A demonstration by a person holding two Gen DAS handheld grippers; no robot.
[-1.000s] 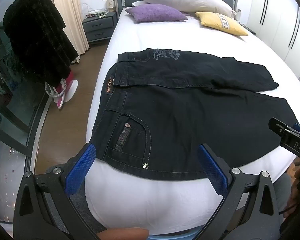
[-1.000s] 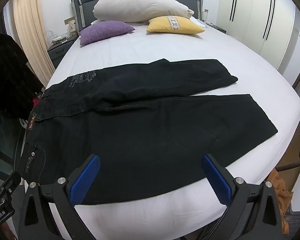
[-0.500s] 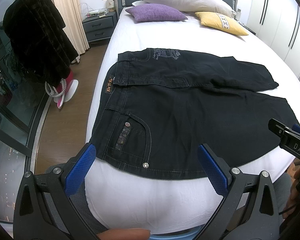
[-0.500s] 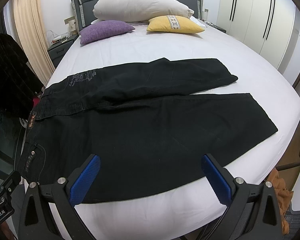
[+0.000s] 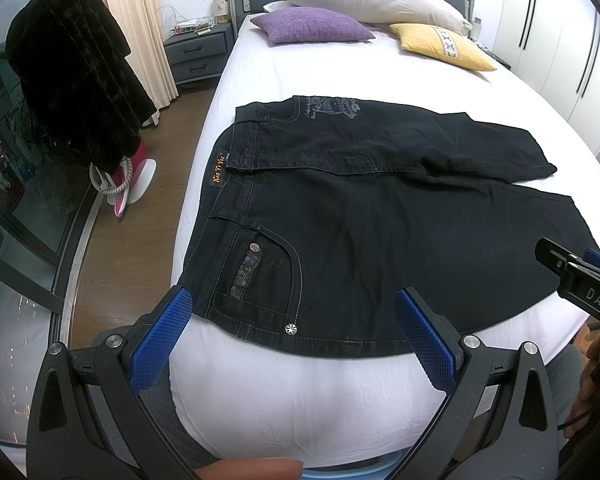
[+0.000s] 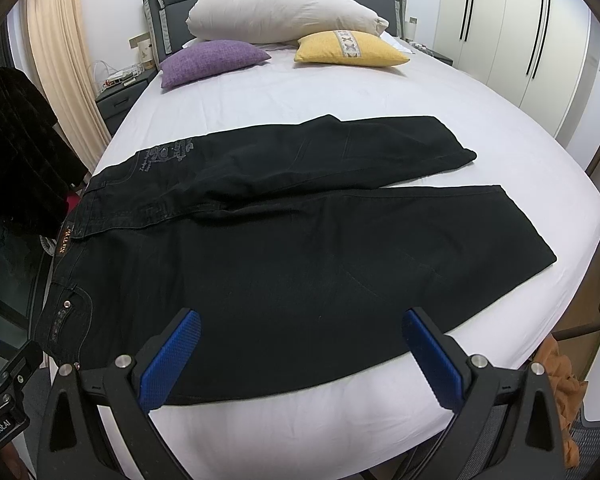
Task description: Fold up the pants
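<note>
Black jeans [image 5: 379, 216] [image 6: 284, 240] lie spread flat on a white bed [image 5: 300, 384] [image 6: 339, 96], waistband to the left, both legs running right. The far leg is narrower and partly turned over itself. My left gripper [image 5: 296, 320] hangs open over the near hem by the front pocket, blue pads [image 5: 160, 336] wide apart, holding nothing. My right gripper [image 6: 300, 352] is open too, above the near edge of the closer leg, and its tip [image 5: 579, 280] shows at the right of the left wrist view.
White, purple [image 6: 212, 60] and yellow [image 6: 351, 48] pillows lie at the headboard. A dark coat [image 5: 72, 92] hangs left of the bed over wood floor, by a nightstand [image 5: 196, 52]. White wardrobes [image 6: 519, 32] line the right wall. Orange cloth [image 6: 559, 380] sits low right.
Both views have crept slightly toward the bed; the jeans have not moved and both grippers stay open.
</note>
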